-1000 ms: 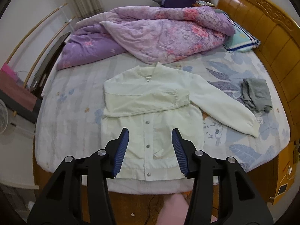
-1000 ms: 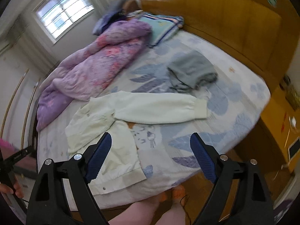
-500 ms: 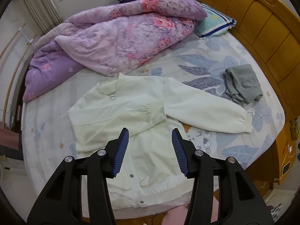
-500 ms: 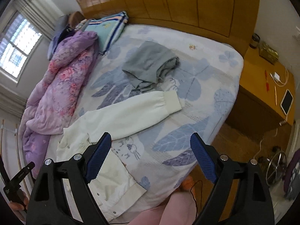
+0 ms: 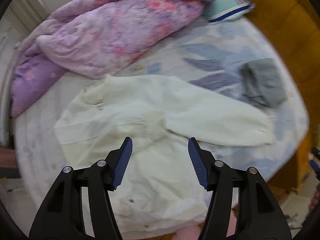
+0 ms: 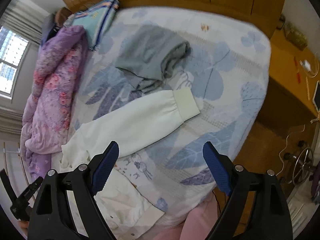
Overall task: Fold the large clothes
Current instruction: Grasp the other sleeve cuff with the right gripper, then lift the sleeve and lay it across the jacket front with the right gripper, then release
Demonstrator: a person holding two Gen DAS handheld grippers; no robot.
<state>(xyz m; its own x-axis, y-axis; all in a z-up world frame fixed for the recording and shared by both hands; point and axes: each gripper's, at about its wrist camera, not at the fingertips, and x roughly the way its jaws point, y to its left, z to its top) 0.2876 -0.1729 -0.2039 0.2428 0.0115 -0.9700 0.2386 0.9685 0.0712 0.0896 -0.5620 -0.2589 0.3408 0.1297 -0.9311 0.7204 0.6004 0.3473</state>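
Both grippers have dropped closer to the bed since a second ago, and the left gripper (image 5: 159,161) has just been spreading its jaws wider, with nothing between them. It hangs over the front of the cream jacket (image 5: 140,140), which lies flat near the bed's edge, one sleeve already folded across the chest. The right gripper (image 6: 161,167) is spread wide and empty too, poised above the sheet (image 6: 230,108) just beside the other sleeve (image 6: 140,124), which stretches out toward the grey garment (image 6: 148,54).

From where I stand, the likeliest trouble is the right gripper biting down short of the sleeve and catching the sheet instead, since its jaws sit over bare bedding now. If it takes the sleeve near the shoulder, the cuff (image 6: 185,105) may trail and drag crooked. The left one, coming down on the buttoned front, could pinch through both layers and pull the folded sleeve loose. The jacket's hem sits close to the edge, so a tug toward the person might slide it off.
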